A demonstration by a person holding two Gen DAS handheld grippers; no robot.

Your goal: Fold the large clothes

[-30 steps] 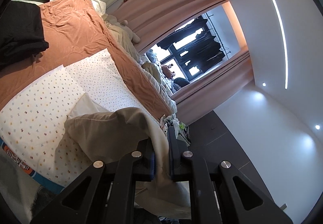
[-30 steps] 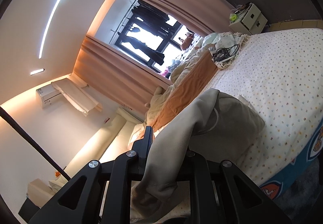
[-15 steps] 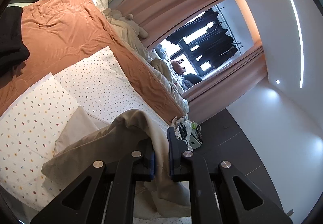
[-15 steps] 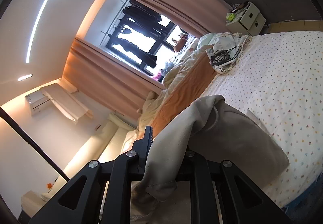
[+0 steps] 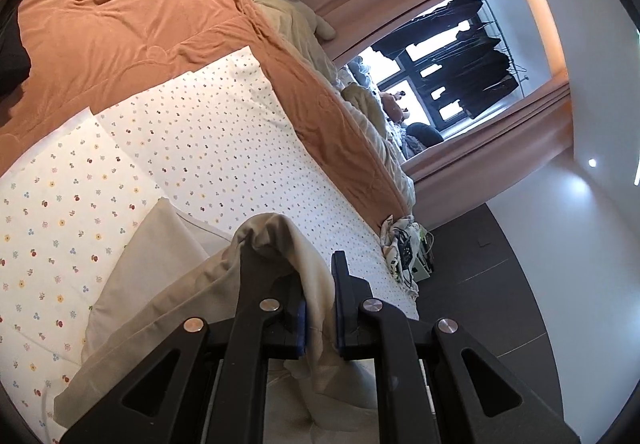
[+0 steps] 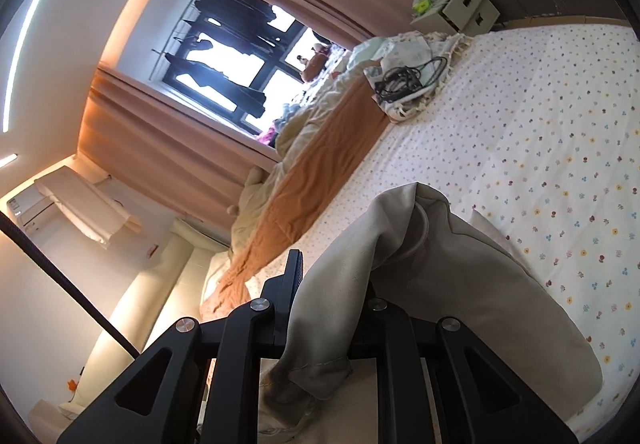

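With both tongs, left (image 5: 320, 308) and right (image 6: 332, 300), clenched on one edge of the beige cotton garment (image 5: 160, 284), it trails over the floral-print bed sheet (image 5: 192, 147), probably for laying flat.
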